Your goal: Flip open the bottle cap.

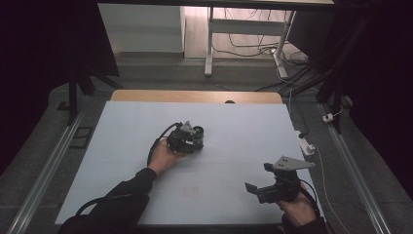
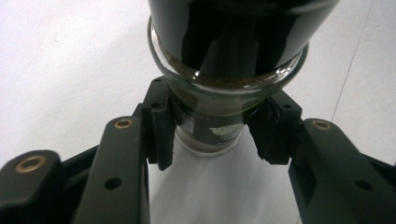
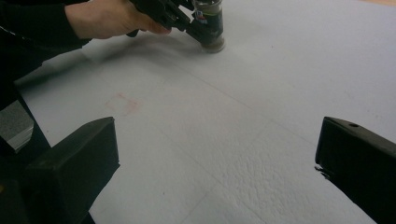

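A small glass jar (image 2: 229, 51) with dark contents and a brownish layer stands on the white table (image 1: 146, 126) near its middle. My left gripper (image 2: 210, 135) is shut on the jar's narrower part, one pad (image 2: 159, 126) pressing on each side. From above, the left gripper (image 1: 187, 138) and jar (image 1: 198, 131) show together, with a hand behind them. My right gripper (image 1: 259, 177) hovers over the front right of the table, open with nothing between its fingers. In the right gripper view (image 3: 217, 154) the jar (image 3: 208, 28) and the left gripper (image 3: 187, 21) sit far off at the top.
A faint reddish stain (image 1: 191, 190) marks the table between the two hands. A white plug block (image 1: 307, 146) with a cable lies off the table's right edge. Behind the table stand a desk's white legs (image 1: 209, 48) and loose cables on the floor.
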Tool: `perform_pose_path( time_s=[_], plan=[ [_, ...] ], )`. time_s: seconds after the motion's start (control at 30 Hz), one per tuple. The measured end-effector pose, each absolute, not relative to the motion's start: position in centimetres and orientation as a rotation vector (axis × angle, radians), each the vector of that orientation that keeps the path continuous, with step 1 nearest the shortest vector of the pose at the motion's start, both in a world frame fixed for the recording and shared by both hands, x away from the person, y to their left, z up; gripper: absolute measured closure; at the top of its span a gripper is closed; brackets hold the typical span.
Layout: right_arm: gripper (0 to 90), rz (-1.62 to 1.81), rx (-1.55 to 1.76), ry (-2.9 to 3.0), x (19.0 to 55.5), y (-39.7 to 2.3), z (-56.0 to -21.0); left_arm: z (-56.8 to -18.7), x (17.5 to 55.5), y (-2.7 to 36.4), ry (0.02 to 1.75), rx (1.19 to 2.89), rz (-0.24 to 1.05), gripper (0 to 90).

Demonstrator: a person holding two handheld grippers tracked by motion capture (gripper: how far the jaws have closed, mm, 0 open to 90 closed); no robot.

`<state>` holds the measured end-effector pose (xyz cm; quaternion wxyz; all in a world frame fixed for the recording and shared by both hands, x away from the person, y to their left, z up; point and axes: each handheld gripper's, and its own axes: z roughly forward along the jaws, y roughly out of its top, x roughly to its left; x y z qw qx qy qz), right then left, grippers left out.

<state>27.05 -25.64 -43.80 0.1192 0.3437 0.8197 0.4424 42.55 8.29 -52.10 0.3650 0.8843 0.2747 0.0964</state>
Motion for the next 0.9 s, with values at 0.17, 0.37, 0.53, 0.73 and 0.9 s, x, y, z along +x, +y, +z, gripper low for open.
perform_pose_path(
  time_s=[0.17, 0.37, 0.53, 0.73, 0.9],
  plan=[
    [0.0, 1.319, 0.997, 2.404, 27.6, -24.8, -43.5, -52.1, 42.5, 8.3, 0.707, 2.273, 0.249, 54.1],
    [0.0, 1.327, 0.963, 2.455, 28.3, -23.3, -43.1, -52.1, 42.5, 8.3, 0.71, 2.273, 0.249, 54.1],
    [0.0, 1.333, 0.911, 2.485, 29.0, -21.9, -42.9, -52.1, 42.5, 8.3, 0.711, 2.274, 0.248, 54.1],
    [0.0, 1.321, 0.881, 2.503, 30.1, -20.6, -43.0, -52.1, 42.5, 8.3, 0.712, 2.275, 0.247, 54.1],
    [0.0, 1.303, 0.877, 2.532, 31.1, -19.3, -43.0, -52.1, 42.5, 8.2, 0.714, 2.275, 0.247, 54.1]
  ],
)
